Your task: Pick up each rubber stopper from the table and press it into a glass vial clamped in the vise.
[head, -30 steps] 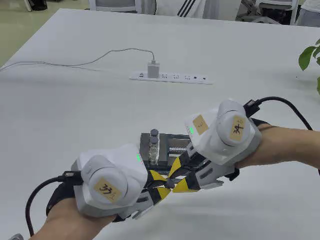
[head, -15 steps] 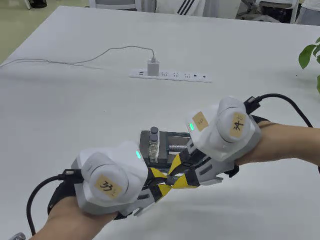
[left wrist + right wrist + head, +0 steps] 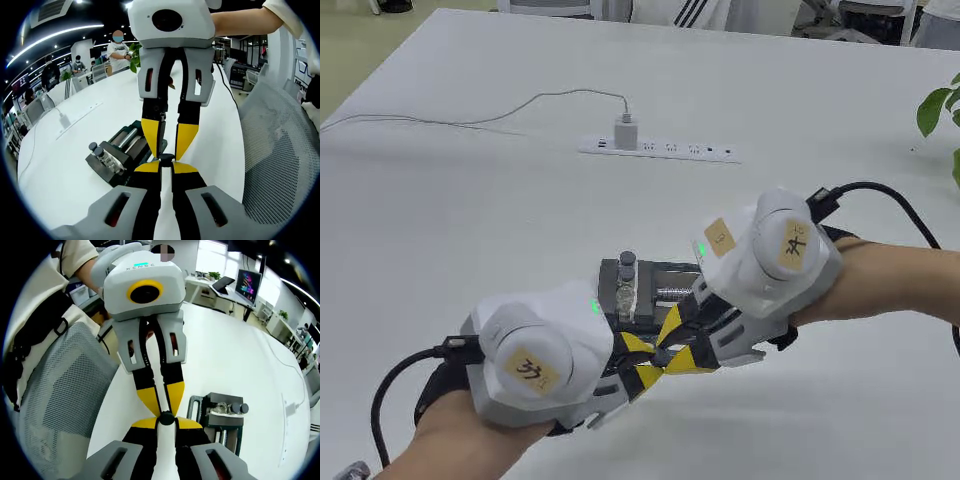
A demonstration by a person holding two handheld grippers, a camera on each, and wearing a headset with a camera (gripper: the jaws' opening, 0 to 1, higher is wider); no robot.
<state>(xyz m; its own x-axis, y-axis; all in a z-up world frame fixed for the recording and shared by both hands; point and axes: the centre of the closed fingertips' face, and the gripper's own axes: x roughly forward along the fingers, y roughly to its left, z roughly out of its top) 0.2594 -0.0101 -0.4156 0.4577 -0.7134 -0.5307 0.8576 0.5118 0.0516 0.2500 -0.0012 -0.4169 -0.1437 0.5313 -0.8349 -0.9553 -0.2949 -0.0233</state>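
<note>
The right gripper's (image 3: 166, 423) jaws are drawn nearly together, pinching a small dark rubber stopper (image 3: 166, 418) between their yellow tips. The left gripper (image 3: 166, 166) meets it head-on, tip to tip. Its jaws are also drawn close, with only a thin slit between them, and their tips touch the same stopper. Whether they actually grip it I cannot tell. The stopper is held off the tabletop (image 3: 470, 200), at the point where the two pairs of jaws meet.

In the head view the vise (image 3: 665, 276) sits just beyond that point, at about 11 o'clock from it, flat on the white tabletop. Two glass vials (image 3: 625, 296) stand upright side by side in its clamp, and the left gripper view shows a dark top on each.

Farther out, at 12 o'clock from the vise and well apart, lies a white power strip (image 3: 670, 152). A white charger (image 3: 625, 133) is plugged into it, and the charger's cable (image 3: 520, 108) trails off toward 9 o'clock. Green leaves (image 3: 934, 112) reach in at the 3 o'clock edge. A grey mesh chair (image 3: 60, 390) shows behind the left gripper in the right gripper view.
</note>
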